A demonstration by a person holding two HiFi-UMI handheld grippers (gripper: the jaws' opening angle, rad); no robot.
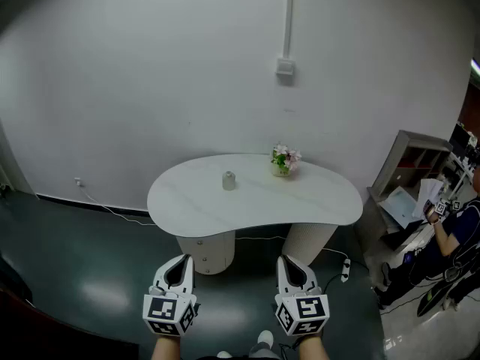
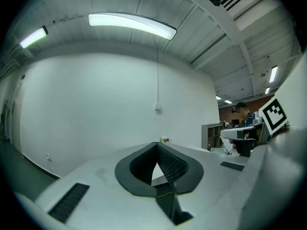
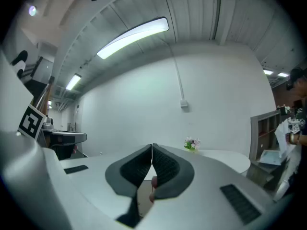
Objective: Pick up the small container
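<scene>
The small container (image 1: 229, 180), a pale grey jar, stands upright near the middle of a white kidney-shaped table (image 1: 187, 201) in the head view. Both grippers hover low over the dark floor, well short of the table's front edge. My left gripper (image 1: 180, 259) points at the table with its jaws together and nothing in them; its own view shows the tips (image 2: 157, 143) meeting. My right gripper (image 1: 288, 259) is likewise shut and empty, tips (image 3: 152, 145) touching. Neither gripper view shows the container; the jaws cover that part of the table.
A small pot of pink flowers (image 1: 284, 160) stands at the table's back, right of the container. A grey shelf unit (image 1: 414, 160) and a seated person (image 1: 450, 235) are at the right. A power strip (image 1: 345, 268) and cable lie on the floor by the table's base.
</scene>
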